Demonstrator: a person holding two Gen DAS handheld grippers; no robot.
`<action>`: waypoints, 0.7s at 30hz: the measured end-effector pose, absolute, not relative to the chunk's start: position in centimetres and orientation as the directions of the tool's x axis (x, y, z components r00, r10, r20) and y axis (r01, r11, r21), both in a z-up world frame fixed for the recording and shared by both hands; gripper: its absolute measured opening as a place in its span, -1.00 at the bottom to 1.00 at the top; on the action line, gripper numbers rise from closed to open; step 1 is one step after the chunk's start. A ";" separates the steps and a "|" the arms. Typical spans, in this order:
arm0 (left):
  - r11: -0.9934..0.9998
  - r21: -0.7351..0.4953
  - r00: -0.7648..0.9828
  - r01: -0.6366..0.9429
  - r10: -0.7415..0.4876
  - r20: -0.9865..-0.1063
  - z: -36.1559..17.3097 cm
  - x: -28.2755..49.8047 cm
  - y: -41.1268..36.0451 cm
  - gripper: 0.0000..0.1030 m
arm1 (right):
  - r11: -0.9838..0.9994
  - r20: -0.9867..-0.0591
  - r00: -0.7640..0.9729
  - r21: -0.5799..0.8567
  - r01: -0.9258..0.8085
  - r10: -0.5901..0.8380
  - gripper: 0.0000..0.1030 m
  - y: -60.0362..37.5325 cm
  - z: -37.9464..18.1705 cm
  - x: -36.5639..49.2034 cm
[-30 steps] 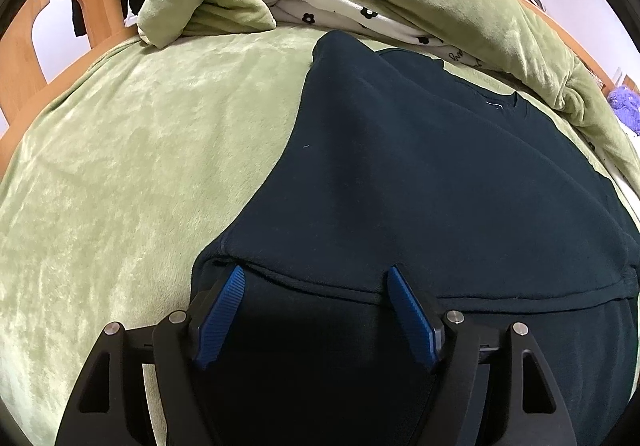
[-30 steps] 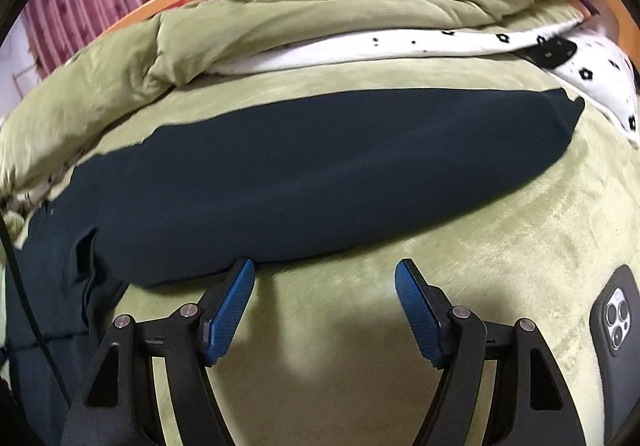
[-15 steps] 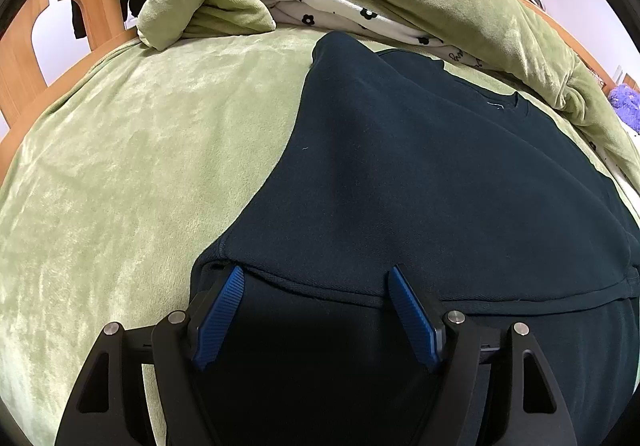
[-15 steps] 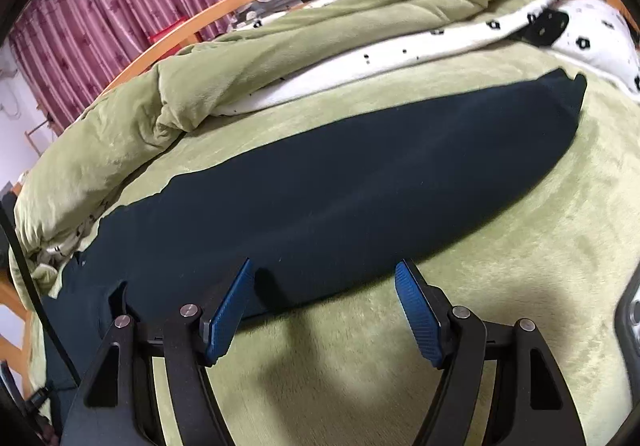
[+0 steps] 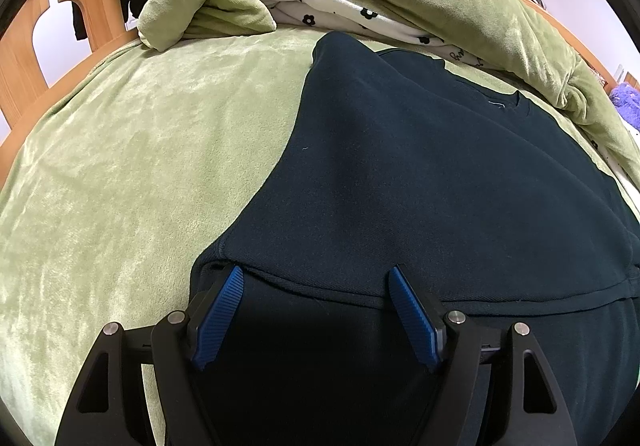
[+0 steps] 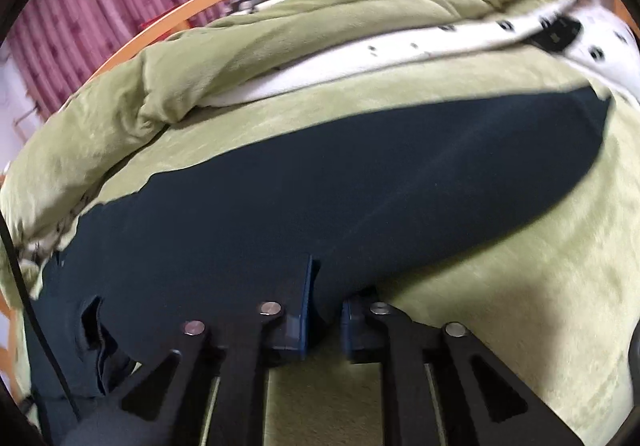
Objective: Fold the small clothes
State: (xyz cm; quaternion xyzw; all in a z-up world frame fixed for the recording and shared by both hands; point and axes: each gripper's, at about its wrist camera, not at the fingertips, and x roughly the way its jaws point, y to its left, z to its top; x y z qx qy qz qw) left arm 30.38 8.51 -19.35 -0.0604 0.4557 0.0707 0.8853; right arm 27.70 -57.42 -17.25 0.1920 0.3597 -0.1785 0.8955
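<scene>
Left wrist view showed the left gripper (image 5: 314,320) with its blue ribbed pads (image 5: 218,320) spread wide, holding nothing, over the hem of the dark navy knit sweatshirt (image 5: 420,173) lying flat on the green plush bedspread (image 5: 120,165); only this view caught the collar and the wooden headboard (image 5: 86,1). Right wrist view showed the right gripper (image 6: 326,320) pinched tight on the edge of the sweatshirt's long sleeve (image 6: 360,185), and alone revealed the pink striped curtains (image 6: 100,5) behind the rolled green quilt (image 6: 280,41).
</scene>
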 end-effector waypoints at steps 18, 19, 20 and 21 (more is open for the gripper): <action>0.974 -0.170 0.656 -0.148 -0.031 -0.754 -14.6 28.1 9.0 0.43 | 0.997 -0.483 0.875 0.044 0.071 -0.041 -0.84 -35.1 -2.7 29.1; 0.973 -0.175 0.657 -0.150 -0.034 -0.754 -14.6 28.1 9.2 0.43 | 0.998 -0.498 0.867 0.045 0.042 -0.014 -0.84 -32.8 -3.3 29.3; 0.971 -0.182 0.658 -0.155 -0.036 -0.753 -14.6 28.0 9.5 0.43 | 0.999 -0.512 0.859 0.048 0.026 0.002 -0.84 -31.5 -3.9 29.5; 0.969 -0.188 0.657 -0.158 -0.039 -0.753 -14.5 27.9 9.7 0.43 | 0.999 -0.526 0.850 0.052 0.012 0.018 -0.84 -30.2 -4.5 29.6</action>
